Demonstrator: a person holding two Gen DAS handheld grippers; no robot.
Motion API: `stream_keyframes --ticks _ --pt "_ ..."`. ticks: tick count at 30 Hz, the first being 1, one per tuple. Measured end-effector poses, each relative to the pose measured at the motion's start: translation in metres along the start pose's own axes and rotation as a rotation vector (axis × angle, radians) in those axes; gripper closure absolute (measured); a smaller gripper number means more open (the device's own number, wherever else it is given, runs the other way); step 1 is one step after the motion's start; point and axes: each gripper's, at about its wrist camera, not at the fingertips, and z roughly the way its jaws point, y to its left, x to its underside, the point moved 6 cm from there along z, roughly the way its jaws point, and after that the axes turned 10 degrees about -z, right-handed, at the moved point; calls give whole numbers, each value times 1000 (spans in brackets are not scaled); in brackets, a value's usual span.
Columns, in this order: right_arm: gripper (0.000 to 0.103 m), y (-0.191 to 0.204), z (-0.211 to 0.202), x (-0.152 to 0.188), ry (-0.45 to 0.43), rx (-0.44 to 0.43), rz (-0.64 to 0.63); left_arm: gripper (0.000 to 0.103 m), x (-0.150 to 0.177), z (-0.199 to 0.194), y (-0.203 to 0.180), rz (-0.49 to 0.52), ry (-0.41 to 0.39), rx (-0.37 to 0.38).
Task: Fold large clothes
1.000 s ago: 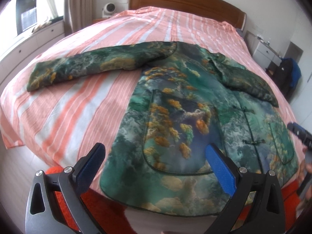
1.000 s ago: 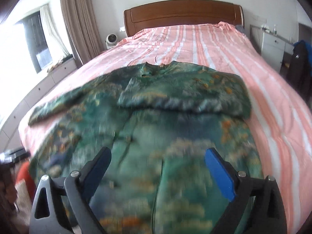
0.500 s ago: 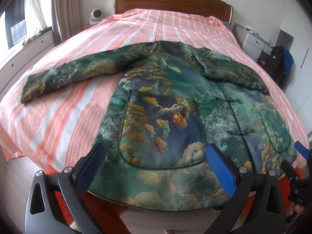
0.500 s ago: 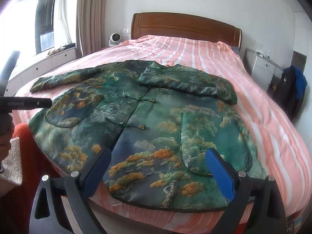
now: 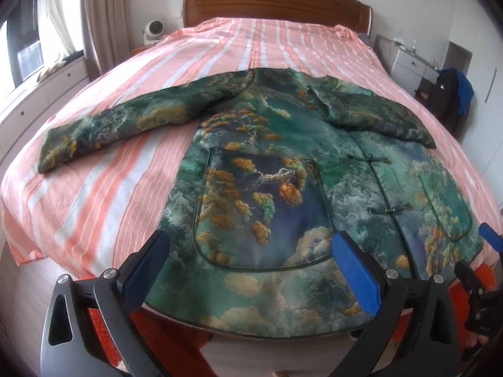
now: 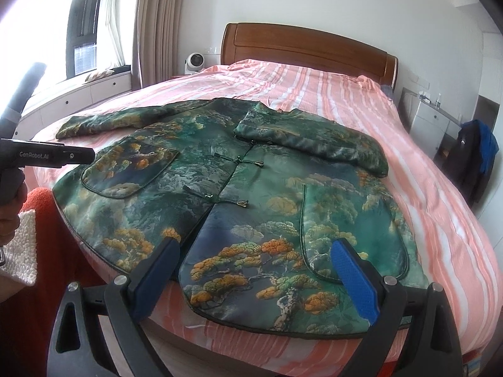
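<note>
1. While both grippers hang near the foot of the bed, the jacket lies flat on the striped sheet, front up, its hem at the near edge. One sleeve is already folded across the chest; the other sleeve is stretched out to the side.
2. The left gripper has its jaws spread wide and holds nothing; the right gripper is spread the same way and also empty.
3. I judge the next step is the stretched sleeve. Take it near the cuff (the padded cloth looks thick, so bite deep), lift low, and lay it across the chest.
4. Keep the knot buttons flat underneath.
</note>
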Motion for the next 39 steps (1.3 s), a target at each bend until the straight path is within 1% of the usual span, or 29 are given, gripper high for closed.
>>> stream_keyframes --ticks 10,19,21,24,26,28,30,32,33,34,36,37,39 --pt "7 1 5 0 21 13 -4 1 -6 5 30 -71 0 -14" --pt "7 3 8 0 29 8 -7 1 -22 13 72 -196 10 -44" --pt "7 3 9 0 31 6 -7 1 -29 13 79 -193 4 -58" --pt "7 2 8 0 26 8 -4 1 -43 12 88 -156 -14 -86" --pt "7 0 6 -1 19 13 -3 1 -56 13 96 -129 -17 -106" --pt "7 -2 3 -2 10 19 0 1 -72 15 113 -134 -18 -114" --pt "7 -5 2 -2 7 24 4 1 -93 17 144 -204 -22 -114" --pt "7 -7 1 -2 9 25 11 1 -110 20 181 -314 -22 -79" --pt "7 -8 1 -2 10 24 14 1 -119 24 204 -392 -24 -56" --pt "7 -8 1 -2 10 23 16 1 -128 29 234 -492 -27 -40" --pt "7 -5 1 -3 14 21 8 1 -137 45 277 -630 -8 -11" --pt "7 -3 1 -3 16 20 2 1 -140 55 299 -685 5 -26" --pt "7 3 0 -5 17 14 -13 1 -141 72 337 -766 13 -103"
